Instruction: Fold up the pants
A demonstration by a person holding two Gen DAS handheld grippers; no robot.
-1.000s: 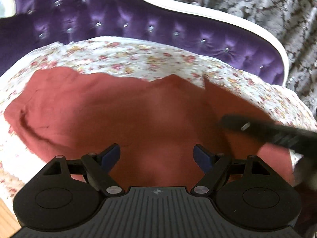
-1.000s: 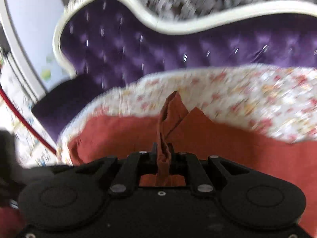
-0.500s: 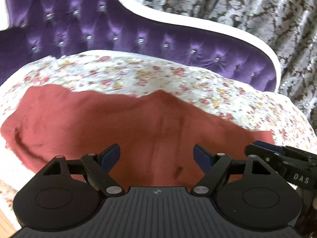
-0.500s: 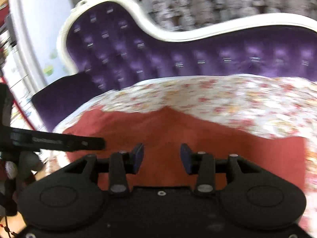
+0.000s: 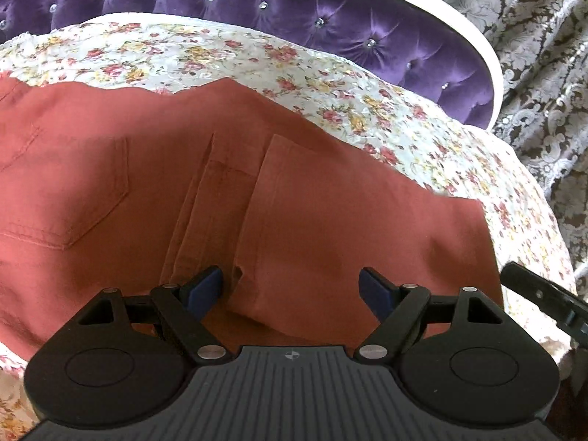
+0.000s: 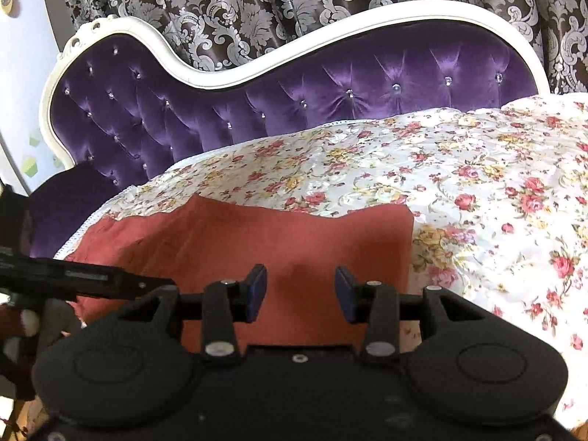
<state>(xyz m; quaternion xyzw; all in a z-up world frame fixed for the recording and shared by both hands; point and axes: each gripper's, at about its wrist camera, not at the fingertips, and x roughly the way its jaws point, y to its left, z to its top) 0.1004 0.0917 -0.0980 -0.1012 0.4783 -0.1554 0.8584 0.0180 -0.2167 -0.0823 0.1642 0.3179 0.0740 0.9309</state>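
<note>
Pants (image 5: 294, 191) lie folded just ahead of both open, empty jaws, long axis crosswise; left gripper (image 5: 292, 286) sits nearer than right gripper (image 6: 300, 288).

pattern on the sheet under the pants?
White with small red and yellow flowers; the sheet shows best in the right wrist view.

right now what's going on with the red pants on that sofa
A person with a gripper in each hand is folding rust-red pants on a floral sheet spread over a purple tufted sofa. Both the left gripper and the right gripper are open, hovering over the fabric and holding nothing. The pants lie flat, one layer folded over near the back pocket.
</note>
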